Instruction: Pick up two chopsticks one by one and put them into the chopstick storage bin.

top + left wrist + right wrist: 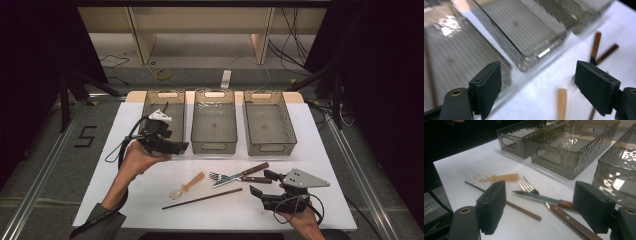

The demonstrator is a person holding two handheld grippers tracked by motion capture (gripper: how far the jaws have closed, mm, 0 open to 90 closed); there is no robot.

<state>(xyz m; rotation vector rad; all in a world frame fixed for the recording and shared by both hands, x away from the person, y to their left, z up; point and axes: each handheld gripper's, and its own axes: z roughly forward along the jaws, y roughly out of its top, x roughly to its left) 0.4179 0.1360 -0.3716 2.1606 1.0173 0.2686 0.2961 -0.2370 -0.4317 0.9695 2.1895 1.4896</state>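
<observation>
- The work in hand looks like sorting cutlery into three smoked, see-through plastic bins. A slim brown chopstick already lies along the floor of the left bin; the middle bin and the right bin hold nothing that I can see.
- Loose on the white table sheet: a clear-bowled spoon with a tan handle, a steel fork with a wooden handle, a wood-handled table knife crossing the fork, and a second long brown chopstick.
- The left gripper hangs at the near rim of the left bin, jaws wide apart with nothing between them.
- From it the pile lies down toward the person and off to the right; the spoon is nearest, its handle running up-right in the high view.
- The right gripper rests low on the sheet just right of the knife and fork handles, jaws spread and bare, pointing left at them.
- The knife and fork handles point at the right gripper, so I'd judge it far better placed for them.
- The left forearm reaches diagonally up from the bottom left, wrist bent inward over the sheet.
</observation>
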